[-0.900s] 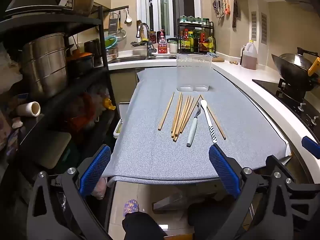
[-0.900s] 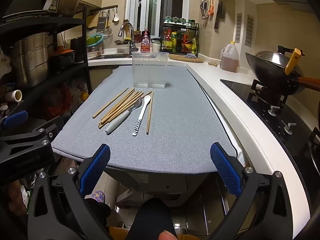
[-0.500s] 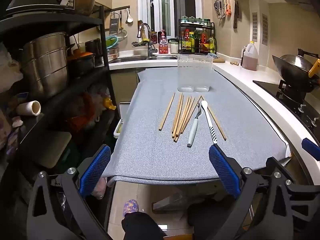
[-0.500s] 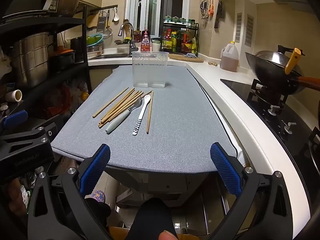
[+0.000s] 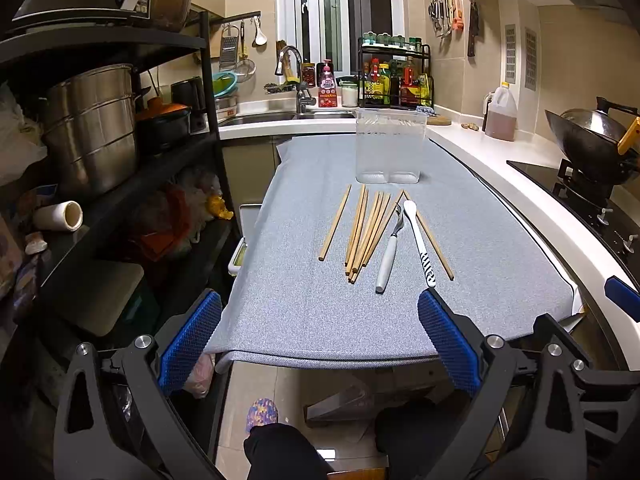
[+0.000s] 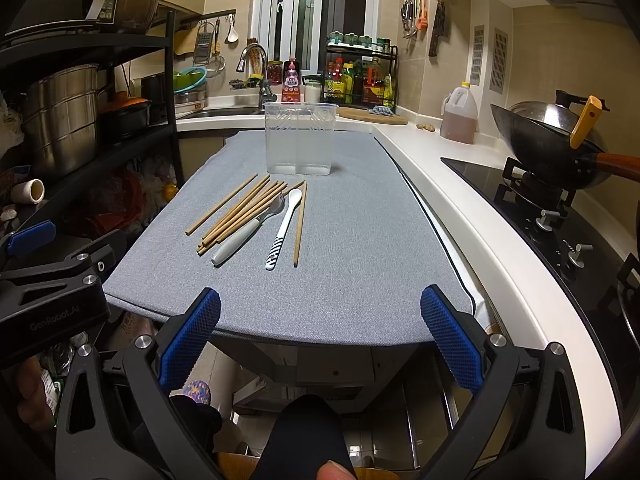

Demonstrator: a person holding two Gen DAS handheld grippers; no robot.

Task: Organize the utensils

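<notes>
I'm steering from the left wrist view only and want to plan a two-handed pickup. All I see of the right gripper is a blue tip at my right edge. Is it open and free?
Observer: Yes. In the right wrist view the right gripper is wide open with nothing between its pads, held at the near edge of the grey mat.
Operator: Good. The wok is cut off at my frame edge. Does anything on it stick out toward the mat?
Observer: No. The wok has a long reddish-brown handle, and it points right, away from the mat.
</notes>
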